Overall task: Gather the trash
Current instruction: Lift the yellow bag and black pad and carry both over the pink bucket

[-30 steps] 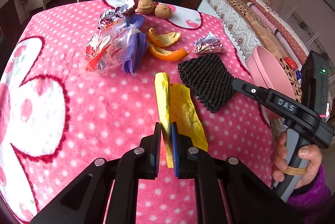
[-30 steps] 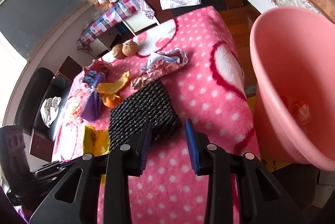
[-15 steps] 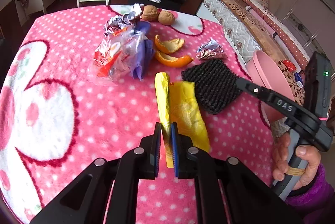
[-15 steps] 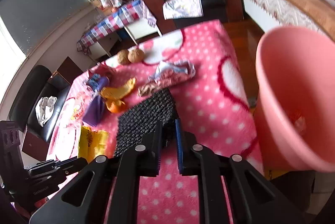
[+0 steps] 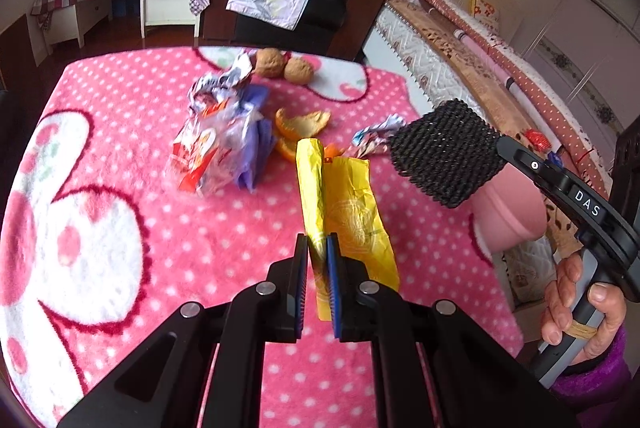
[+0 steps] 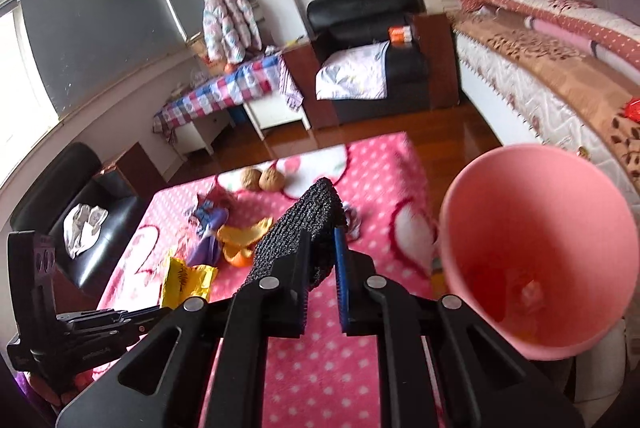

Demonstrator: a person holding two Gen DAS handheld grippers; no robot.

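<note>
table [image 5: 120,132]: pink fleece cover with white dots and big white hearts, takes up most of both views; everything below is placed relative to it.
bin [image 6: 536,224]: pink, round, open top, off the table's right edge and lower than the tabletop; some red scraps lie in the bottom (blurred, cannot tell what).
right gripper [image 6: 320,256]: raised over the table's right side, fingers pinched together on one edge of the black mat; a hand [image 5: 576,312] in a purple sleeve holds its grip.
black mat [image 5: 444,152]: square, knitted or woven look, clear of the table, hanging out from the right gripper between the table edge and the bin.
left gripper [image 5: 318,260]: over the table's near middle, fingers clamped on the yellow wrapper.
yellow wrapper [image 5: 344,212]: flat bag, near end in the left gripper, far end reaching toward the table's centre (touching the cover or not: cannot tell).
clear bag [image 5: 216,148]: crumpled plastic with red print and purple wrappers, table centre-left.
orange peel [image 5: 304,120]: two pieces, table centre, just past the yellow wrapper's far end.
crumpled wrapper [image 5: 376,132]: small, silvery print, right of the peel, near the table's right edge.
walnuts [image 5: 284,66]: two, side by side, at the table's far edge.
</note>
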